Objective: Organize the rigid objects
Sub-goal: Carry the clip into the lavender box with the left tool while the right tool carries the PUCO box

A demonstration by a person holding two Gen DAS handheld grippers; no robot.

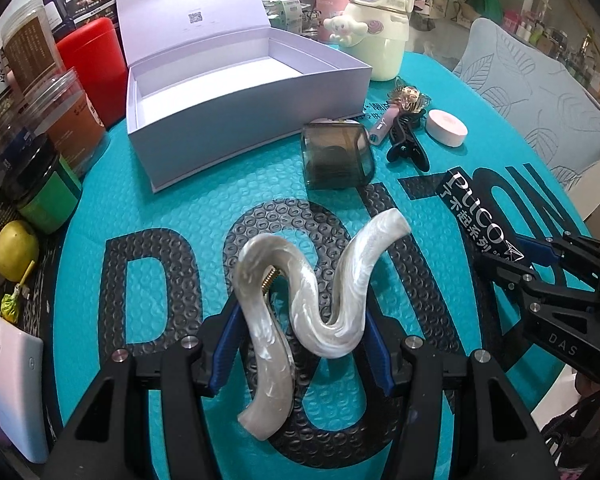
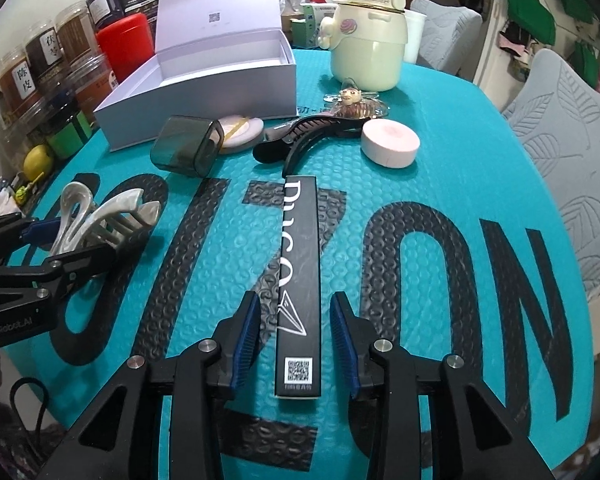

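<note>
Left wrist view: open white box [image 1: 236,120] empty, left jaws clamped on pearl hair claw [image 1: 300,304], right jaws apart astride black carton [image 2: 300,280].

On the teal bubble-textured mat [image 2: 440,184], the open white cardboard box [image 1: 236,120] sits at the far left. Just before its right corner lies the smoky translucent plastic case [image 1: 337,156]. Right of that case lie the black plastic hair clip [image 2: 300,136] and, further right, the round pink puck [image 2: 390,144]. Behind them stands the cream cartoon water bottle [image 2: 370,40]. The long black printed carton [image 2: 300,280] lies between my right gripper's [image 2: 294,344] fingers. The pearly white wavy hair claw [image 1: 300,312] sits to its left, in my left gripper [image 1: 300,340].
</note>
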